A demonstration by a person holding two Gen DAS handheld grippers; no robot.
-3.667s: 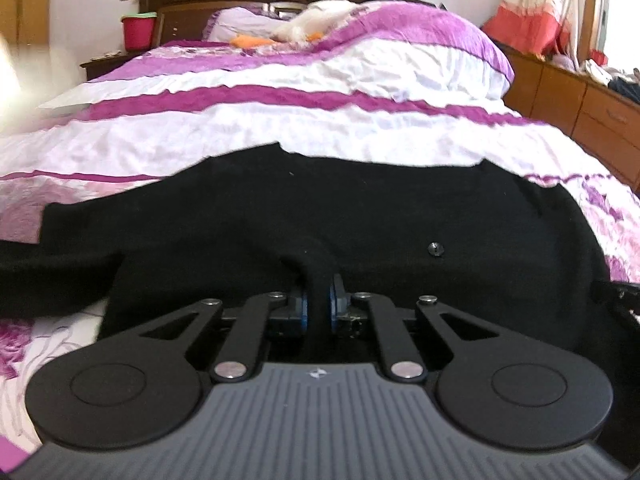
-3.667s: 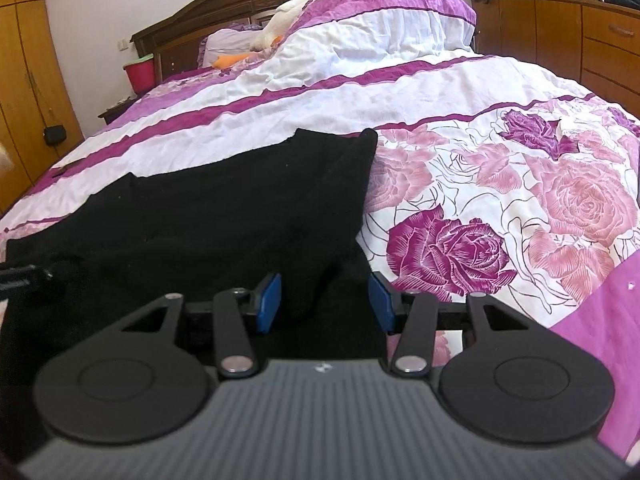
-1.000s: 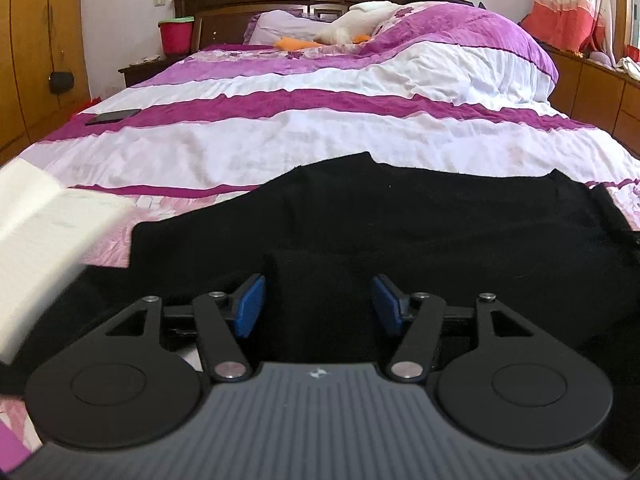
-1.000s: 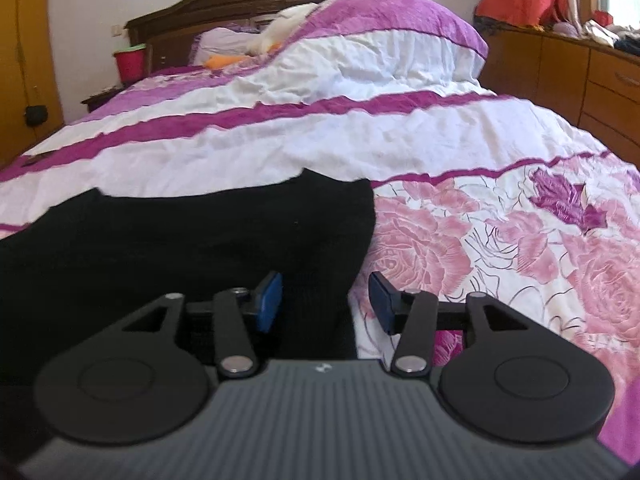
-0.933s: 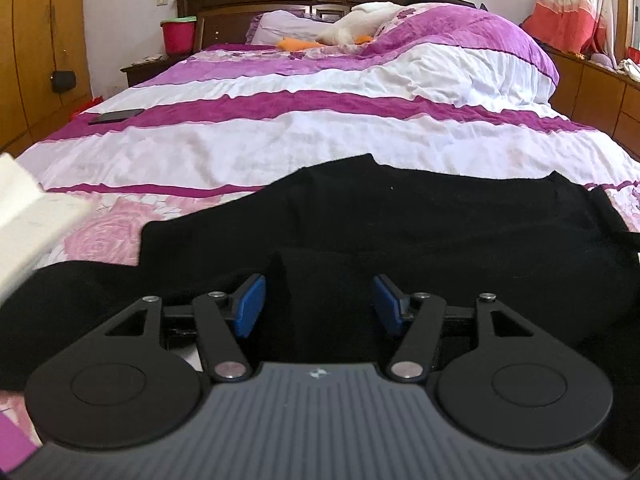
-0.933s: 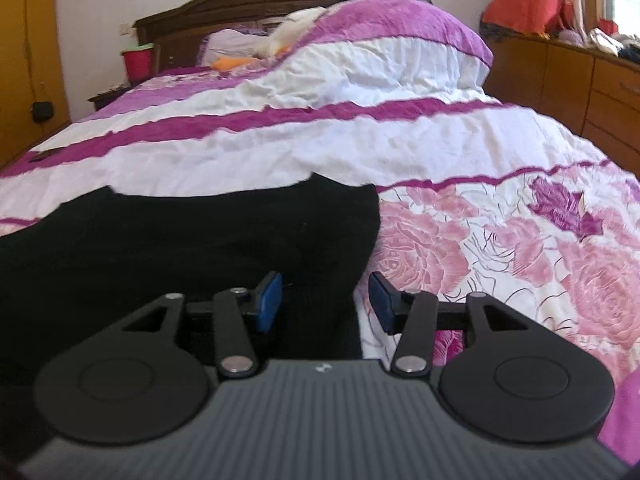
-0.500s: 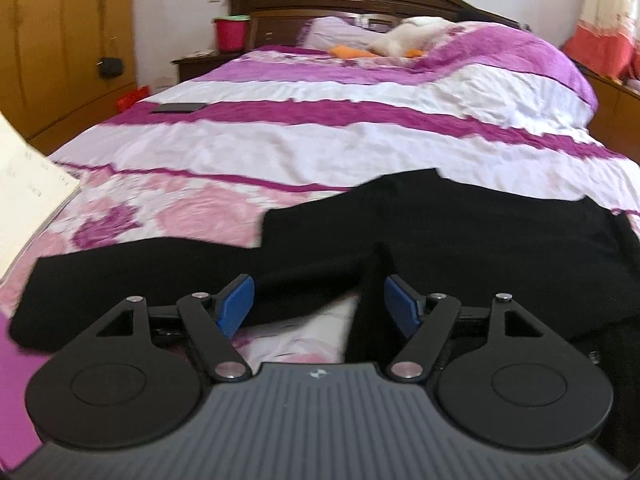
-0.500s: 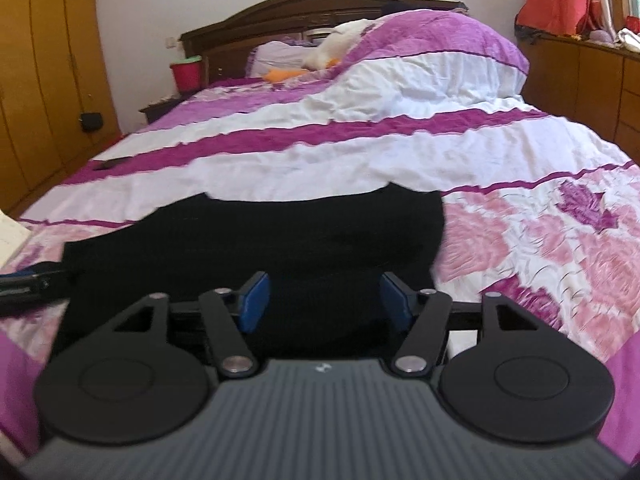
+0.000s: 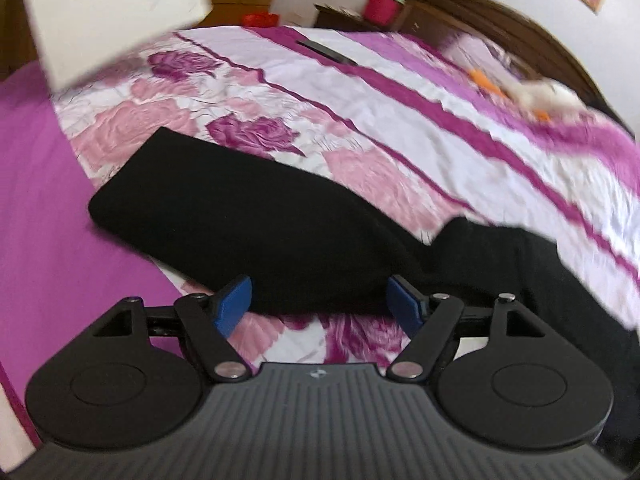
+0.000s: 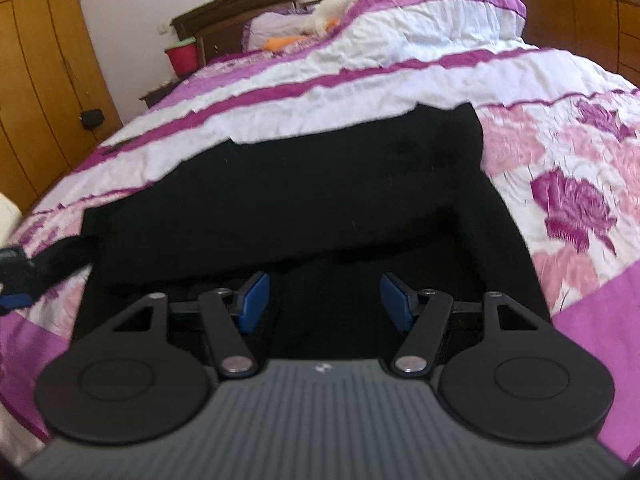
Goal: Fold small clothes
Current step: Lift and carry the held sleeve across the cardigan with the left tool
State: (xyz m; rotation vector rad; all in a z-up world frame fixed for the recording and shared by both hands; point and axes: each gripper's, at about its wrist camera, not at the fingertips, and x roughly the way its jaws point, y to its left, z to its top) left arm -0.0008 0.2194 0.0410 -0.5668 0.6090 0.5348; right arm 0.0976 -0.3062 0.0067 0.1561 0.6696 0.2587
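Observation:
A black knit top [image 10: 304, 192] lies spread on the bed. In the left wrist view one long black sleeve [image 9: 240, 216] stretches out to the left over the floral cover. My left gripper [image 9: 320, 304] is open and empty, just short of that sleeve. My right gripper [image 10: 324, 300] is open and empty over the near hem of the top's body. The left gripper's tip [image 10: 12, 276] shows at the far left edge of the right wrist view, by the sleeve end.
The bed has a pink and purple floral cover [image 10: 576, 200] with white and magenta stripes [image 9: 440, 108]. A dark phone [image 9: 326, 51] lies on the bed. A wooden headboard [image 10: 248, 8], red bin [image 10: 182, 54], wardrobe [image 10: 36, 80] and dresser [image 10: 580, 16] surround it.
My left gripper let go of the top, opened, and swung left to face the spread-out sleeve. My right gripper stayed open and shifted left over the top's body.

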